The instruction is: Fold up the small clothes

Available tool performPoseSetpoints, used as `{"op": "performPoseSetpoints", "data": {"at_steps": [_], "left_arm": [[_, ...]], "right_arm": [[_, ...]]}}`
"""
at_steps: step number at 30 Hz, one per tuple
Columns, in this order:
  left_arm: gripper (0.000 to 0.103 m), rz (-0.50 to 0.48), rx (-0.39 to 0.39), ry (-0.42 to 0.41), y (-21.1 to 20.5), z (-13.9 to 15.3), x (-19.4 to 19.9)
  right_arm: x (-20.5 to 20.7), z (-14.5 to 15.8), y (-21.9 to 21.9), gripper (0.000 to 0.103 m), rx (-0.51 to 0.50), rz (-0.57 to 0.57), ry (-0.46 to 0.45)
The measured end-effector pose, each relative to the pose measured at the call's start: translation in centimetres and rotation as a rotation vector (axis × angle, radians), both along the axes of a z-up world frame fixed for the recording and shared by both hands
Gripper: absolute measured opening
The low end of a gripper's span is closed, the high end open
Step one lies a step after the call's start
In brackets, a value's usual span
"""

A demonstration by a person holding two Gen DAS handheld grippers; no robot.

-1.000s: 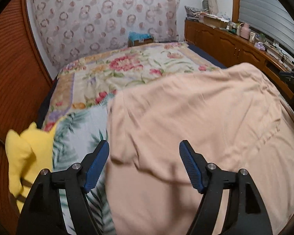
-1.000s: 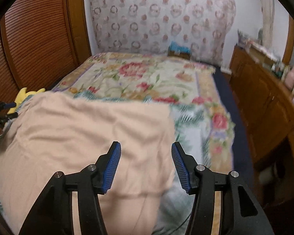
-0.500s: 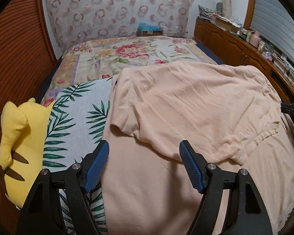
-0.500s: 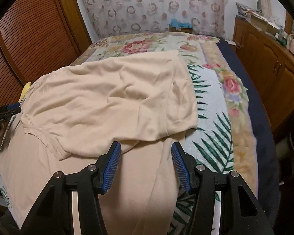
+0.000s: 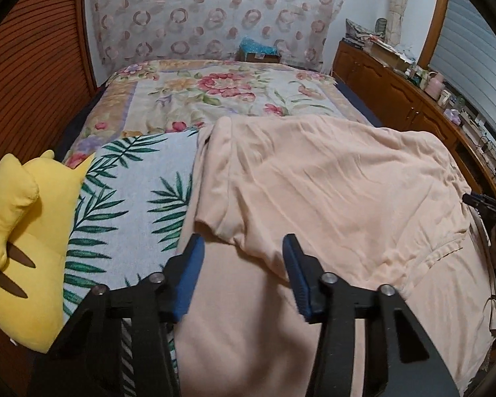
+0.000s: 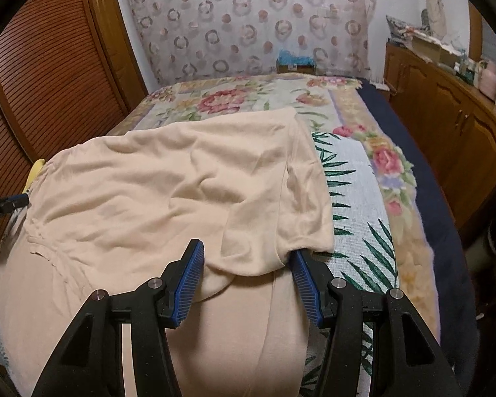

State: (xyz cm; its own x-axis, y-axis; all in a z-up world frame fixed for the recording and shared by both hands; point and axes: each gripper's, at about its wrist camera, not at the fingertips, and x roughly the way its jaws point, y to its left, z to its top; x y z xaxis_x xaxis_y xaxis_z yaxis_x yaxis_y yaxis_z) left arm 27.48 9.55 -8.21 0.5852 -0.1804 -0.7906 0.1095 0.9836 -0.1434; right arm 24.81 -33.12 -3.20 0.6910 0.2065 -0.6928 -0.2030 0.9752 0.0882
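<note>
Pale peach, soft cotton T-shirt (image 5: 330,182) (image 6: 168,192), spread across near end of bed. Upper part doubled back over lower part, forming one fold. Short sleeves lying on top at both sides, hems facing the cameras. Ribbed collar edge showing along the fold, toward one side. Fabric lightly creased throughout; bottom portion flat and draping toward the near edge.

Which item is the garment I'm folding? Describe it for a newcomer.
Start at the bed with its floral quilt. On its near half, over a palm-leaf cover, lies the peach T-shirt, top half folded down, sleeves showing: the only plain, unpatterned fabric.
</note>
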Motion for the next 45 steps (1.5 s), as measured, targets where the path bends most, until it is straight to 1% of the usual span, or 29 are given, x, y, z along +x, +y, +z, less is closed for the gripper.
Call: {"op": "performPoseSetpoints", "data": {"at_steps": [3, 7, 10, 12, 14, 18, 19, 20, 21, 22, 23, 26, 30, 32, 37, 41, 45], "left_arm": [[0.049, 0.011, 0.008, 0.024, -0.1, -0.4, 0.9], [0.049, 0.019, -0.011, 0.028, 0.1, -0.3, 1.8], [0.047, 0.011, -0.024, 0.033, 0.0, -0.3, 2.4], [0.034, -0.003, -0.013, 0.030, -0.3, -0.3, 2.5], [0.032, -0.012, -0.008, 0.024, -0.5, -0.3, 2.7], [0.032, -0.005, 0.013, 0.018, -0.6, -0.3, 2.9], [0.032, -0.006, 0.019, 0.017, -0.6, -0.3, 3.1], [0.031, -0.008, 0.024, 0.016, -0.6, -0.3, 3.2], [0.013, -0.011, 0.031, 0.013, -0.7, -0.3, 3.2], [0.008, -0.019, 0.044, 0.009, -0.9, -0.2, 3.1], [0.008, -0.021, 0.048, 0.002, -0.9, -0.1, 3.1], [0.008, -0.024, 0.044, -0.053, -0.9, 1.2, 2.5], [0.007, -0.015, 0.025, -0.137, -0.7, 3.9, 1.1], [0.007, -0.007, 0.018, -0.177, -0.4, 5.2, 0.2], [0.007, -0.005, -0.012, -0.243, 0.3, 7.5, -1.7], [0.007, 0.004, -0.025, -0.279, 1.0, 8.6, -3.5], [0.007, 0.014, -0.030, -0.298, 1.5, 9.1, -5.9]], "right_arm": [[-0.1, -0.3, 0.4, 0.056, -0.015, -0.001, -0.001], [-0.1, -0.2, 0.5, 0.056, -0.012, 0.003, -0.002], [-0.2, 0.0, 0.6, 0.056, -0.033, 0.013, 0.000], [0.1, 0.2, 0.7, 0.049, -0.033, 0.023, 0.003], [0.4, 0.6, 0.9, 0.045, -0.038, 0.028, -0.002], [1.5, 0.4, 0.8, 0.040, -0.044, 0.022, 0.020], [1.7, 0.1, 0.8, 0.034, -0.047, 0.019, 0.026], [1.8, 0.0, 0.9, 0.025, -0.052, 0.022, 0.027], [1.9, -0.1, 1.0, 0.018, -0.058, 0.026, 0.024], [1.8, 0.0, 1.0, 0.009, -0.062, 0.031, 0.019], [1.8, 0.2, 1.0, 0.007, -0.060, 0.036, 0.011], [1.0, 1.5, 0.8, 0.006, -0.054, 0.045, -0.044], [-0.5, 3.6, 0.5, 0.005, -0.037, 0.051, -0.127], [-1.3, 4.7, 0.5, 0.005, -0.034, 0.058, -0.160], [-3.5, 6.7, 0.5, 0.005, -0.026, 0.063, -0.217], [-6.2, 6.9, 0.1, 0.005, -0.021, 0.065, -0.237], [-8.5, 6.6, -0.1, 0.005, -0.034, 0.077, -0.246]]}}
